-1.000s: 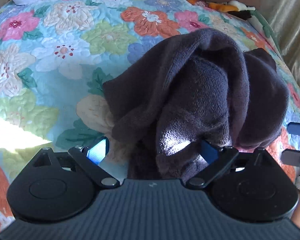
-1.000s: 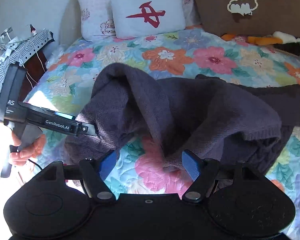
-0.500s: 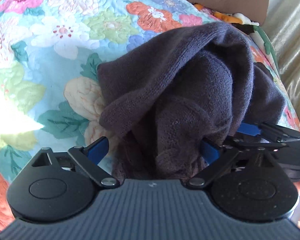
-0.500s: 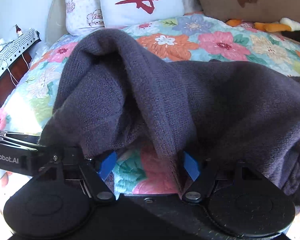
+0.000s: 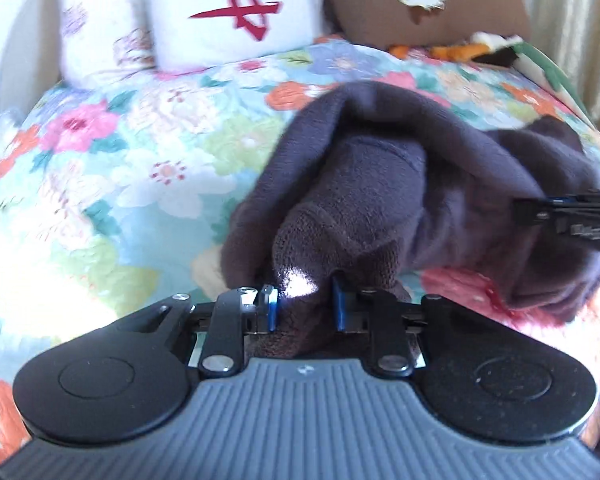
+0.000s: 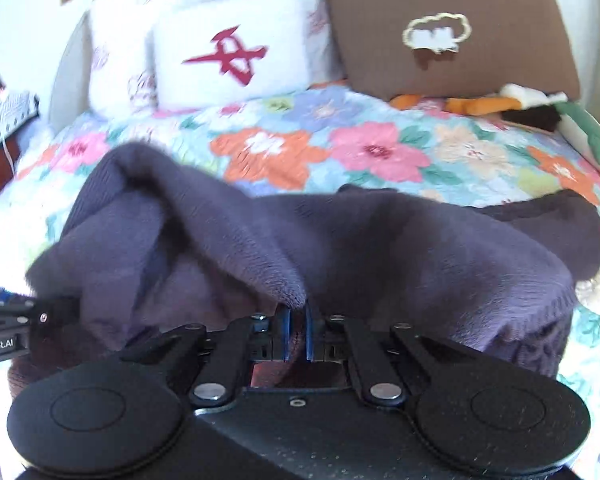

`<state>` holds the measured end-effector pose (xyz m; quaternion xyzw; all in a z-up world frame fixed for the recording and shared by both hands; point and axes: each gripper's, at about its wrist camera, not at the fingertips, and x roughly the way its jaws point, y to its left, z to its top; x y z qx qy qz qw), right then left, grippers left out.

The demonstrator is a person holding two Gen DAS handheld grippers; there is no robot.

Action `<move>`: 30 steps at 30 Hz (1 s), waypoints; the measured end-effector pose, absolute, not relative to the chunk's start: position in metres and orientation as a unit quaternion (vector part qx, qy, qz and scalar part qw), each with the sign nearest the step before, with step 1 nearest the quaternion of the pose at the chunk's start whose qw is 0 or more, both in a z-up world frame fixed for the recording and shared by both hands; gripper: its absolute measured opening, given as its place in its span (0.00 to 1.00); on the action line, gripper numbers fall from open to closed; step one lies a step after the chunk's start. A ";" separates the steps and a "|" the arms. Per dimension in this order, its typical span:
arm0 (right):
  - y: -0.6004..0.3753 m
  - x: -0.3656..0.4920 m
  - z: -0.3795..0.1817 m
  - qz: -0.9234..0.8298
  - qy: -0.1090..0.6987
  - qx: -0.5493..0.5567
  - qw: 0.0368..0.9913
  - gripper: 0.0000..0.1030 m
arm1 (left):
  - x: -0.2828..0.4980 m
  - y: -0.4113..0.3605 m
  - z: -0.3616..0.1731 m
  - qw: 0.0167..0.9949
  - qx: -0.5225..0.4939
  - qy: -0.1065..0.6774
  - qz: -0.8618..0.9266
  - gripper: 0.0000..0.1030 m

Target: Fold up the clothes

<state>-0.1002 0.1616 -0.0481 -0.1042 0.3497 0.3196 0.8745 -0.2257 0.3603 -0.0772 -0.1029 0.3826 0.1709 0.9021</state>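
Observation:
A dark purple knitted sweater [image 5: 380,184] lies bunched in a heap on the flowered quilt [image 5: 140,168]. My left gripper [image 5: 305,304] has a thick fold of its near edge between the blue pads, and its jaws are closing on it. In the right wrist view the same sweater [image 6: 400,248] spreads wide. My right gripper [image 6: 297,336] is closing too, its pads almost together with a thin hem pinched between them. Each gripper shows in the other's view: the right gripper [image 5: 540,210] at the sweater's right side, the left gripper [image 6: 16,312] at its left side.
A white pillow with a red character [image 6: 228,52] and a brown cushion [image 6: 452,32] stand at the head of the bed. Orange and white plush toys [image 6: 496,104] lie at the back right. A patterned nightstand [image 6: 4,116] is at the left, a curtain [image 5: 580,20] at the right.
Both grippers went from wide open to closed on the sweater's near edge. Both views have tipped up, so the pillows now show, and the sweater's edge is gathered between the pads.

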 end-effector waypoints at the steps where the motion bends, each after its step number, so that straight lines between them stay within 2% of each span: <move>1: 0.158 -0.099 -0.046 0.316 0.346 -0.103 0.878 0.07 | -0.227 0.363 -0.077 0.901 -0.104 0.382 0.178 0.24; 7: 0.142 -0.075 -0.015 0.271 0.274 -0.094 0.918 0.05 | -0.238 0.359 -0.062 0.910 -0.036 0.347 0.222 0.18; 12: 0.133 -0.056 0.019 0.244 0.234 -0.097 0.936 0.05 | -0.245 0.371 -0.060 0.914 -0.119 0.343 0.181 0.18; 16: 0.141 -0.050 0.006 0.242 0.253 -0.136 0.927 0.06 | -0.237 0.369 -0.074 0.902 -0.136 0.370 0.175 0.22; 17: 0.142 -0.049 -0.001 0.236 0.259 -0.145 0.925 0.06 | -0.236 0.369 -0.076 0.900 -0.138 0.375 0.175 0.25; 21: 0.139 -0.057 -0.033 0.226 0.309 -0.151 0.911 0.09 | -0.238 0.372 -0.078 0.895 -0.139 0.384 0.182 0.56; 26: 0.128 -0.061 -0.048 0.227 0.358 -0.126 0.897 0.11 | -0.246 0.391 -0.077 0.887 -0.208 0.374 0.173 0.61; 27: 0.125 -0.064 -0.047 0.229 0.364 -0.122 0.894 0.14 | -0.248 0.394 -0.077 0.886 -0.223 0.369 0.172 0.62; 30: 0.112 -0.067 -0.042 0.263 0.427 -0.025 0.865 0.42 | -0.252 0.400 -0.074 0.883 -0.243 0.359 0.180 0.62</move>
